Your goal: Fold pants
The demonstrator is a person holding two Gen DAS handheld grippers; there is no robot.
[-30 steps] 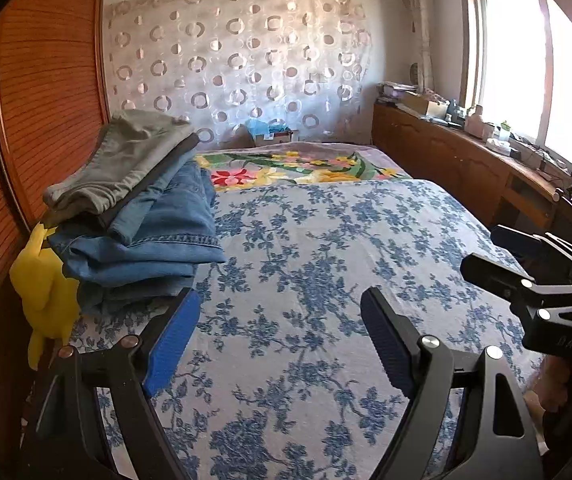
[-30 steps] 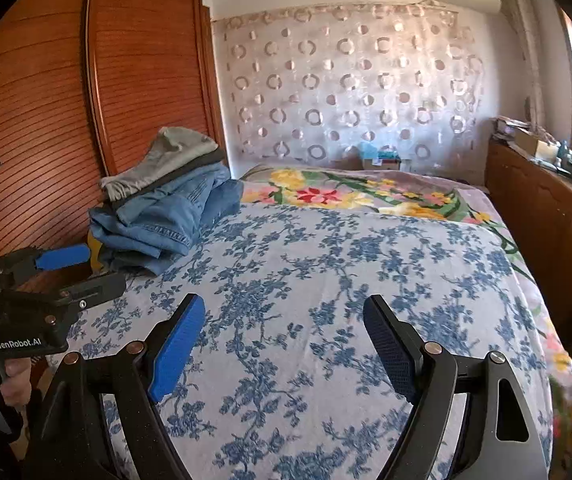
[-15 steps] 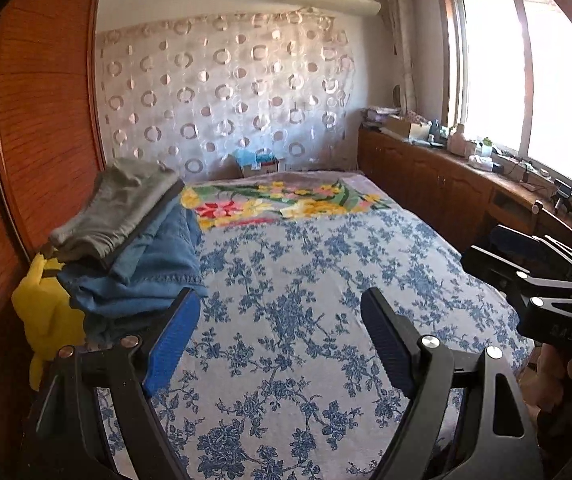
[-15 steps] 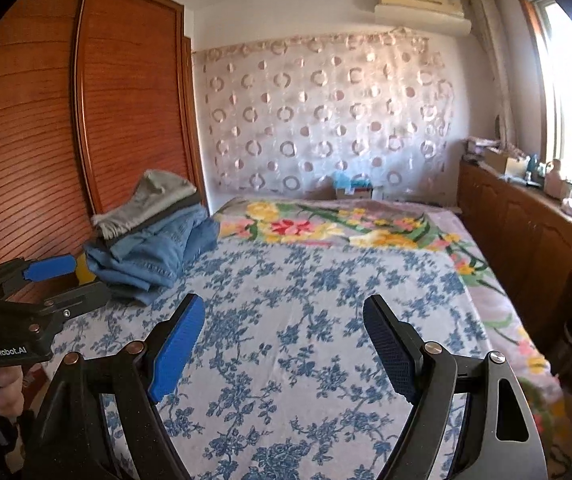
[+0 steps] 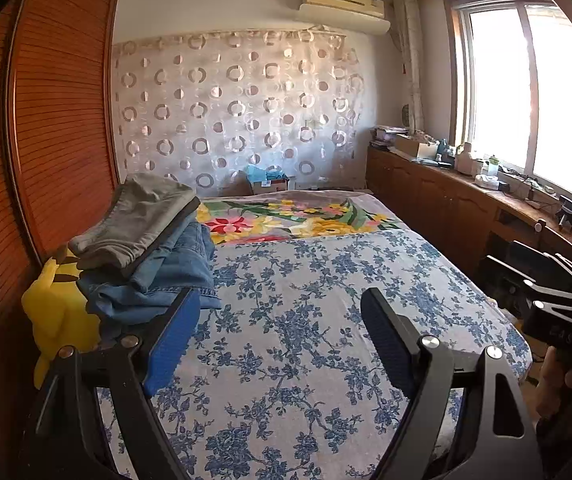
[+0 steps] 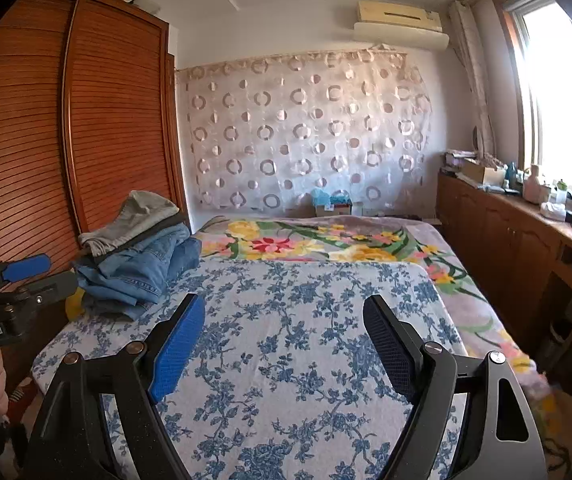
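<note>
Bed [image 5: 326, 320]: blue-flowered sheet over a bright floral blanket [image 5: 286, 220] at 12 o'clock of the sheet. Compared with a second ago, both views take in more ceiling and wall and less of the near sheet; the two grippers have lifted and tipped up. Judgement: either a pause or a re-aim; no pair is spread on the sheet, so no fold is under way.

Pile of pants [image 5: 145, 256]: at 10 o'clock of the bed, against the wardrobe [image 5: 45, 140]. Grey pair [image 5: 141, 216] on top, jeans [image 6: 137, 268] beneath, loosely folded. Whether the pile is finished work or work waiting cannot be told.

Yellow soft toy [image 5: 57, 312]: at 9 o'clock of the pile, partly beneath it.

Left gripper [image 5: 273, 336]: jaws wide apart, nothing between them, above the sheet and clear of the pile.

Right gripper [image 6: 281, 344]: jaws wide apart, empty, at the bed's 6 o'clock edge.

Containers: cardboard box [image 6: 332, 208] at 12 o'clock beyond the bed, blue material bulging from its top; open box [image 5: 414, 146] on the window-side bench [image 5: 466, 184], contents too small to tell.
</note>
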